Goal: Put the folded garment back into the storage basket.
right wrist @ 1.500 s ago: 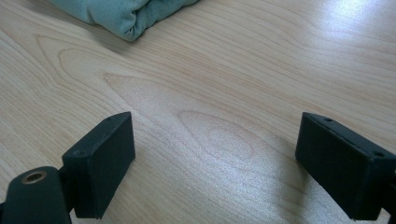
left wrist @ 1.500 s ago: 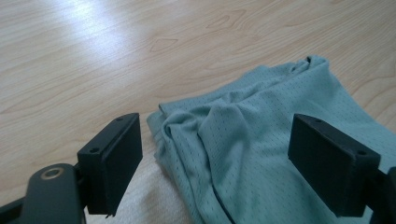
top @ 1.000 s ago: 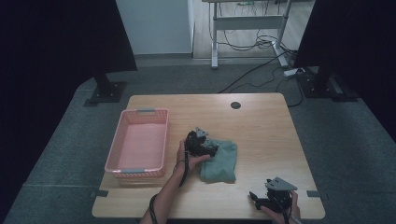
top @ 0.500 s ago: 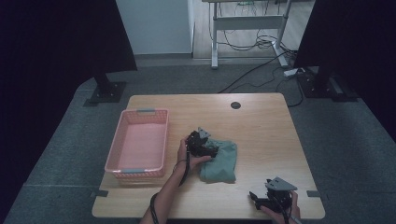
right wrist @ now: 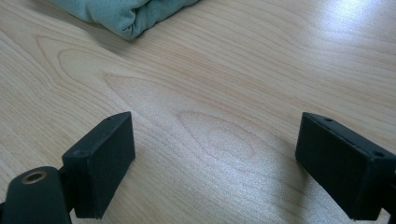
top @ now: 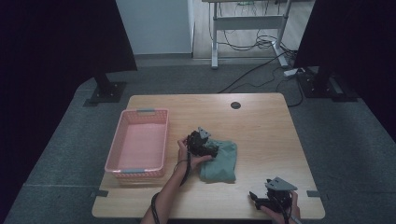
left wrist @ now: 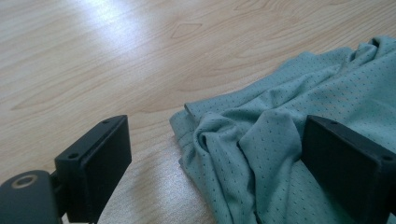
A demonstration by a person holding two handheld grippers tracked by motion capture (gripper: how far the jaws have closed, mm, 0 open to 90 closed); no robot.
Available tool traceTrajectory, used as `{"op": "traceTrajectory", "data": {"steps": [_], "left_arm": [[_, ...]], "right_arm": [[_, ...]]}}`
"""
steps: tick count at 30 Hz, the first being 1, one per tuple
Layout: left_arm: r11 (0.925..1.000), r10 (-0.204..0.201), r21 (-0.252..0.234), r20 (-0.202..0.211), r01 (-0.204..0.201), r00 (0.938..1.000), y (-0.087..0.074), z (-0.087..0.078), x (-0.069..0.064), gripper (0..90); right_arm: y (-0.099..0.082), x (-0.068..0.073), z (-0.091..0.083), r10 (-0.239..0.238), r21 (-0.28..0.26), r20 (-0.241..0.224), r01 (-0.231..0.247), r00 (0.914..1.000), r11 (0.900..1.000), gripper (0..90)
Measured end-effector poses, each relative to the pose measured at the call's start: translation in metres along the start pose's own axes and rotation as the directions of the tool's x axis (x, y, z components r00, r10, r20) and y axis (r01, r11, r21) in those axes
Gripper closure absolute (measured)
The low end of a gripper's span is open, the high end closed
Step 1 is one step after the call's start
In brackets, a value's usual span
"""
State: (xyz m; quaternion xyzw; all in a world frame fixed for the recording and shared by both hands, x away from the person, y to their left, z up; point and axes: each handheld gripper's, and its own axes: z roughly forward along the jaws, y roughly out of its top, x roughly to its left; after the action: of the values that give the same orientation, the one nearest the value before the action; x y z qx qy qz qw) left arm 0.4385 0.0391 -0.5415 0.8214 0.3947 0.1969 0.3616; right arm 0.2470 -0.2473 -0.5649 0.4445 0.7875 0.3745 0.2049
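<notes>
Left gripper: jaws apart, just been opening, cloth bunched between them at lower right. Right gripper: jaws apart over bare table.

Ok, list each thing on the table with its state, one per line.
green cloth: folded, rumpled at its edge, lying on the table.
pink basket: upright, nothing in it.
left gripper: fingers have just been opening, cloth edge lies between them, unpressed.
right gripper: open over bare wood.
</notes>
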Motion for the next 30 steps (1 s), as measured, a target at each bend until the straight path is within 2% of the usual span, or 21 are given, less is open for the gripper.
{"op": "traceTrajectory", "data": {"steps": [5,9,13,16,22,28,30], "left_arm": [[0.9999,0.015,0.007,0.009,-0.015,0.9998,0.001,0.001,0.0,8.6],[0.9999,0.001,0.011,0.034,-0.001,0.9994,0.001,0.003,0.003,9.2],[0.9998,0.015,0.011,0.033,-0.015,0.9993,0.002,0.004,0.003,8.6],[0.9996,0.018,0.022,0.056,-0.02,0.9983,0.003,0.006,0.005,9.0],[0.9994,-0.025,0.025,0.136,0.022,0.9903,0.002,0.011,0.014,10.2],[0.9979,-0.063,0.03,0.182,0.058,0.9812,0.0,0.014,0.019,10.9],[0.9983,-0.056,0.026,0.187,0.052,0.9808,0.0,0.014,0.02,11.0]], "right_arm": [[0.0,0.0,0.0,0.0,0.0,0.0,0.0,1.0,1.0,11.5],[0.0,0.0,0.0,0.0,0.0,0.0,0.0,1.0,1.0,11.5],[0.0,0.0,0.0,0.0,-0.001,0.001,0.0,1.0,1.0,11.5],[0.0,0.0,0.0,0.0,-0.001,0.001,0.0,1.0,1.0,11.5],[0.0,0.0,0.0,0.001,-0.002,0.002,-0.001,1.0,1.0,11.5],[0.0,0.0,0.001,0.003,-0.003,0.002,-0.003,1.0,1.0,11.5],[0.0,0.0,0.001,0.002,-0.004,0.002,-0.002,1.0,1.0,11.5]]}}
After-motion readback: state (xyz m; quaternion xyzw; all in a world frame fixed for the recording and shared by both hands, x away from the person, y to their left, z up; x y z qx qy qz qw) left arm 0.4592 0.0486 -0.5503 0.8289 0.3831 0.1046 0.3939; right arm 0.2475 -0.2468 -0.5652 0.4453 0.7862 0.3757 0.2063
